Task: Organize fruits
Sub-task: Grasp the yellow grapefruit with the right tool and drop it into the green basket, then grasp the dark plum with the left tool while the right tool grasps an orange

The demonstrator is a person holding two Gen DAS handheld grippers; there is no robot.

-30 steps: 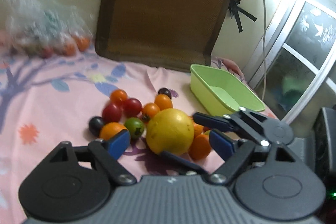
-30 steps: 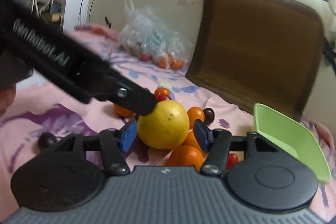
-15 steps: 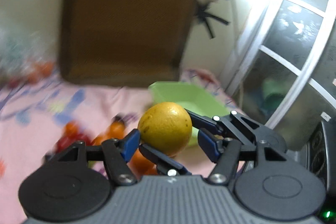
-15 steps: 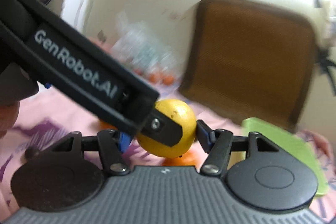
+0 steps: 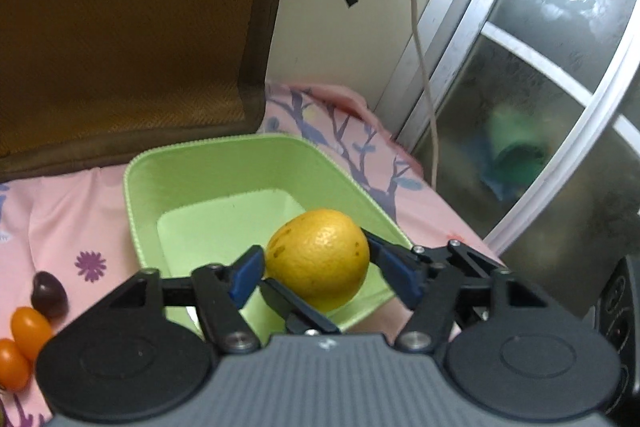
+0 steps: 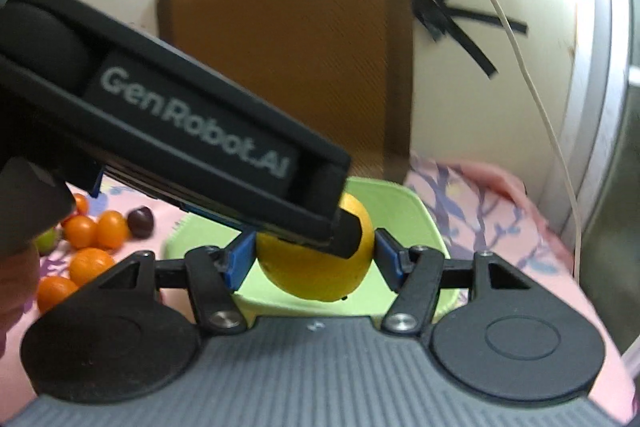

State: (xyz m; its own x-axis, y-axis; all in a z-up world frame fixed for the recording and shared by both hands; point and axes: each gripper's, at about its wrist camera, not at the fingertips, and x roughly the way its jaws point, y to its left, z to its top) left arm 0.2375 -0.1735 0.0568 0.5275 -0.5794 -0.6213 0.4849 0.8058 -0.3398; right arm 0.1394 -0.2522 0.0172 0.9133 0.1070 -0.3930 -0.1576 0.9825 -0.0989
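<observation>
Jaws of both grippers clamp the same yellow citrus [image 5: 318, 259]: left gripper [image 5: 320, 273] and right gripper [image 6: 310, 257] each press blue pads on its sides. Fruit held over the green tray [image 5: 224, 163] on the pink bedsheet [image 5: 60, 203]. Small orange tomatoes [image 6: 96, 229] and a dark one [image 5: 49, 290] lie left of the tray.

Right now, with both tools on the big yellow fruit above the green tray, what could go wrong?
1. The yellow fruit is round and pinched from two directions by the left tool and right tool; if one opens first, it may slip and roll.
2. It hangs over the near part of the green tray; released here, it could strike the rim and tip the tray.
3. The tools cross closely and may collide.
</observation>
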